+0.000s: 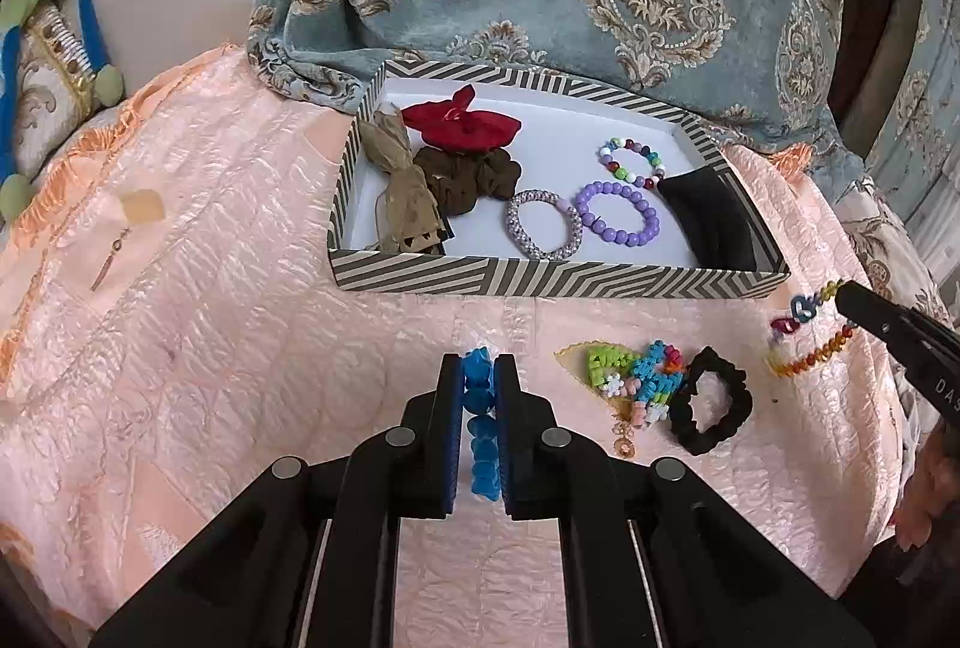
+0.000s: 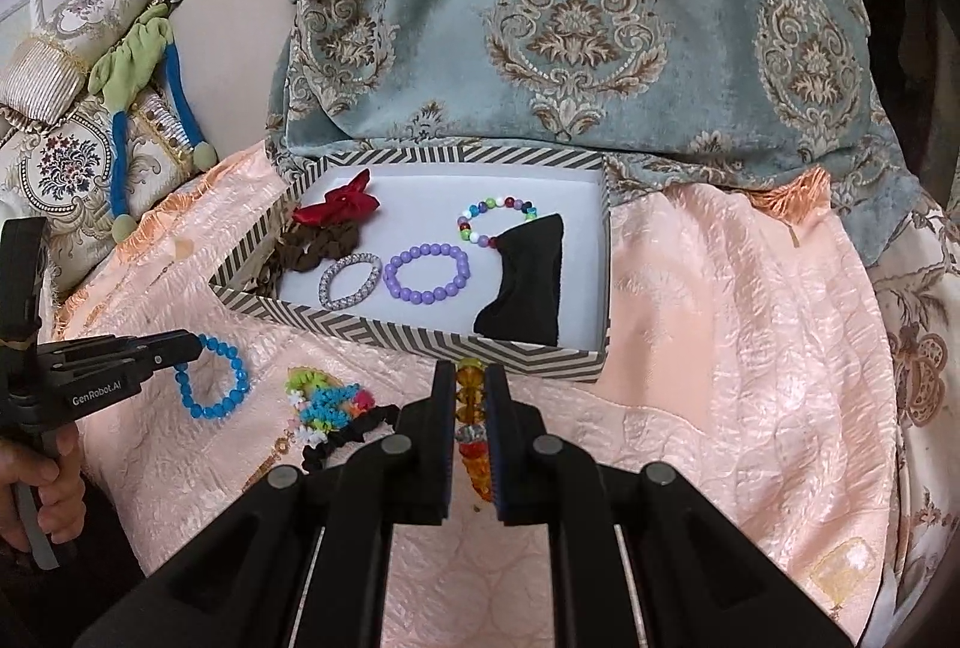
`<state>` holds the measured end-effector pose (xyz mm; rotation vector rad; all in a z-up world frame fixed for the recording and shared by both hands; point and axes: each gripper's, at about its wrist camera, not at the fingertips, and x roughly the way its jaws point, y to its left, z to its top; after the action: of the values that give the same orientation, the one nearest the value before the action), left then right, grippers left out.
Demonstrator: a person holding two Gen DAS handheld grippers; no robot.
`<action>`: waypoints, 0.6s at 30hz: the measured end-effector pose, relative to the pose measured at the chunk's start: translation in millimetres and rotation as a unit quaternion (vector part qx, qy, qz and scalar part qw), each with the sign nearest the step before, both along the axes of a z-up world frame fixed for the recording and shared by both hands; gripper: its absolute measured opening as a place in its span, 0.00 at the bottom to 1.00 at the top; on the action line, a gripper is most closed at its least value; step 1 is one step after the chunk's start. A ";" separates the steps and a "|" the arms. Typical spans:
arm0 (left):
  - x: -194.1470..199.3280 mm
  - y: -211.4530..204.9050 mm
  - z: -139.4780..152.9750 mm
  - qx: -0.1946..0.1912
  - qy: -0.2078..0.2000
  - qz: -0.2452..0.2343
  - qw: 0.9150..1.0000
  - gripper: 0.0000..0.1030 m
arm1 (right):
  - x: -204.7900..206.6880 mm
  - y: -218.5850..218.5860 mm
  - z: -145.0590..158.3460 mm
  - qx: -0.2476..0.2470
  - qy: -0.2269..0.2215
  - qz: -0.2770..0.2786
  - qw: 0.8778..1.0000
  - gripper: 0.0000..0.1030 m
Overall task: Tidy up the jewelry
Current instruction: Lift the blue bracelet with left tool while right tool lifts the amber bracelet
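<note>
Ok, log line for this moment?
left claw: shut on blue bracelet | right claw: shut on amber bracelet | box: three bracelets inside

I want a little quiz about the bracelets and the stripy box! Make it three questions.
1. True or false: the left tongs are shut on the blue bead bracelet.
2. Which is inside the striped box? A) the purple bead bracelet B) the black scrunchie C) the colourful loom-band pile
3. What colour are the beads between the right tongs?

Key: 1 true. 2 A. 3 amber and orange, part of the multicoloured bead bracelet.
</note>
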<state>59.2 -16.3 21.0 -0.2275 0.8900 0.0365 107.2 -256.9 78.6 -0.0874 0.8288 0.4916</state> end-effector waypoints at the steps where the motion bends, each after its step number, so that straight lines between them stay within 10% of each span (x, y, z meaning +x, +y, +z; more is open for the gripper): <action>1: 0.4 -0.8 -0.1 0.003 0.000 0.000 1.000 0.00 | -0.3 0.1 0.2 0.001 -0.001 0.001 1.000 0.09; 18: 1.5 -7.9 -2.8 0.022 0.004 -0.009 1.000 0.00 | 3.3 2.3 -9.0 -0.018 0.019 -0.012 1.000 0.09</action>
<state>60.7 -24.2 18.2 -0.1794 0.8984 0.0404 110.6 -254.6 69.6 -0.1018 0.8747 0.4564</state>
